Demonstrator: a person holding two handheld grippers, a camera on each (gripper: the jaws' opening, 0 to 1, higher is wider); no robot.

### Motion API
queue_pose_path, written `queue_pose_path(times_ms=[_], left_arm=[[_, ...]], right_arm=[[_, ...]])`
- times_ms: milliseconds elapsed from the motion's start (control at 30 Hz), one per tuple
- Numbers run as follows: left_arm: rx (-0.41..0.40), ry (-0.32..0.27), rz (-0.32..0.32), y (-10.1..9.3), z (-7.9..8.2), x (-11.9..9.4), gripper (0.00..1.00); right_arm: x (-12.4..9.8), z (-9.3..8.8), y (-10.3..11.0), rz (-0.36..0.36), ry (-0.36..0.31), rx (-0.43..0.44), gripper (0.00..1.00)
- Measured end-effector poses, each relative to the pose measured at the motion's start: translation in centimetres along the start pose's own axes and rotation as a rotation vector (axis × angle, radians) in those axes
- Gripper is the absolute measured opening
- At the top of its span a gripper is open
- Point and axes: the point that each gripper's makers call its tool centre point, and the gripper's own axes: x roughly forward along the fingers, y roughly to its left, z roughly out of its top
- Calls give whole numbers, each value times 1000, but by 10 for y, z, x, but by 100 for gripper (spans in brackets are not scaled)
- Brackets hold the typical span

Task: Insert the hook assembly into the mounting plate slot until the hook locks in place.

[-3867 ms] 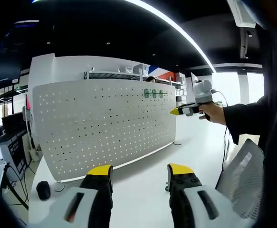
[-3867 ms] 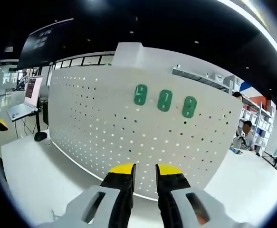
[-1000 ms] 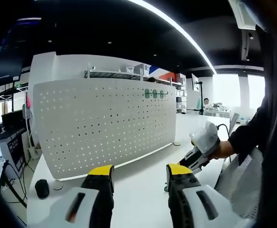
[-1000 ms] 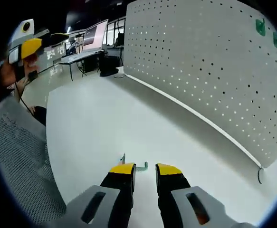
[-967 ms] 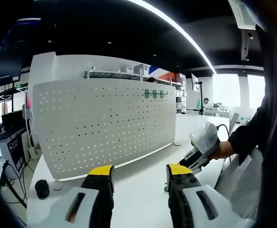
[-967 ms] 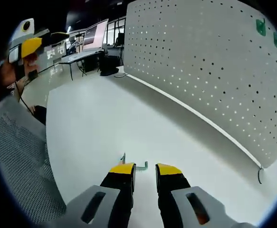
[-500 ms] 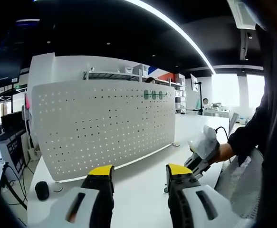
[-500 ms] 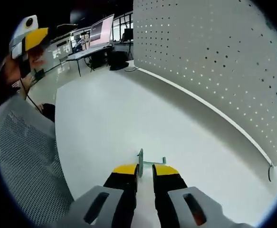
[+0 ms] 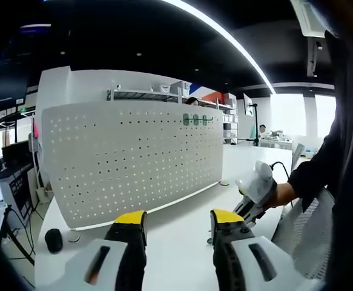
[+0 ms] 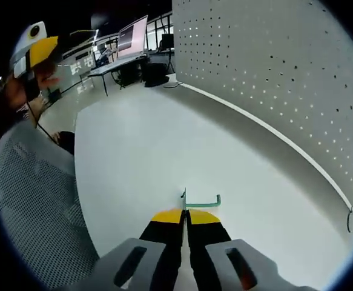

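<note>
One green hook (image 10: 200,200) lay on my white table (image 10: 140,151), long axis crosswise, tip upturned; my right gripper (image 10: 185,216) clamped it. Left gripper (image 9: 177,219) stood apart before the pegboard (image 9: 134,157) bearing three green plates (image 9: 195,120).

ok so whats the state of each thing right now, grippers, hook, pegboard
left gripper: open, holding nothing, raised above the table
right gripper: jaws closed on the hook's near end, low at the table
green hook: lying on the white table, not yet in the board
pegboard: upright, three green plates mounted near its top
</note>
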Motion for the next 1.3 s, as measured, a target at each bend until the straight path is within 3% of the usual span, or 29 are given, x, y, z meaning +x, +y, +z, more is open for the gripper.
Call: queue_pose_path(times_ms=[200, 367, 500, 700, 900, 1300], left_arm=[[3, 3, -11, -3, 0, 2, 43], [-4, 14, -21, -4, -2, 3, 43], [-23, 29, -38, -6, -6, 4, 43], [-71, 64, -98, -13, -15, 7, 43], [-140, 145, -221, -29, -31, 10, 42], [-194, 195, -318, -33, -38, 24, 33]], right_arm=[[-5, 10, 2, -6, -34, -38, 0], [-15, 33, 5, -17, -114, -91, 0], [-19, 41, 8, -19, -140, -132, 0], [-25, 48, 13, -18, -166, -179, 0], [-32, 59, 23, 1, -202, -229, 0], [-39, 75, 64, 115, -275, -372, 0]])
